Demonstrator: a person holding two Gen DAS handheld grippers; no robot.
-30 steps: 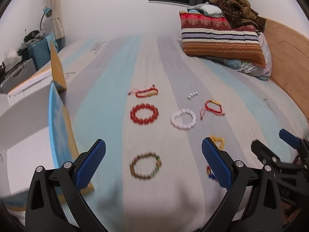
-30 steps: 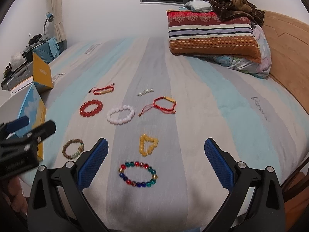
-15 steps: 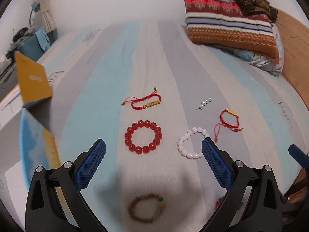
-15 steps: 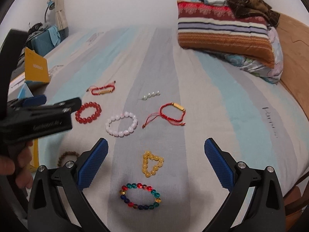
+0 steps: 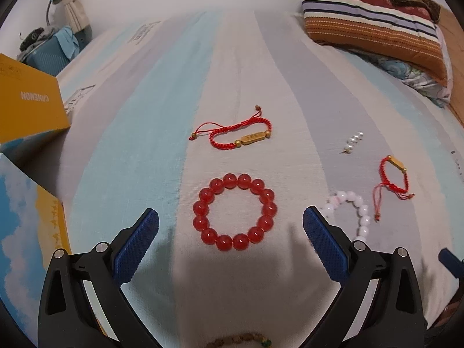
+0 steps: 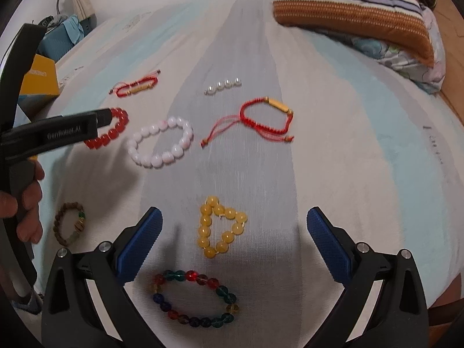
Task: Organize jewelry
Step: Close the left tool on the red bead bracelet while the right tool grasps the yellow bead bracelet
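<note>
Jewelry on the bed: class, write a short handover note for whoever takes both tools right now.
Left tool: open, empty, lined up on the red bead bracelet.
Right tool: open, empty, over the yellow bead bracelet.
All pieces lie loose on the bedsheet: white bead bracelet, two red cord bracelets, pearl strand, multicolour bead bracelet, brown bead bracelet.
Done: nothing picked up. Left: everything.

red bead bracelet (image 5: 235, 211) flat on striped bedspread, white bead bracelet (image 6: 160, 142) just right of it
</note>
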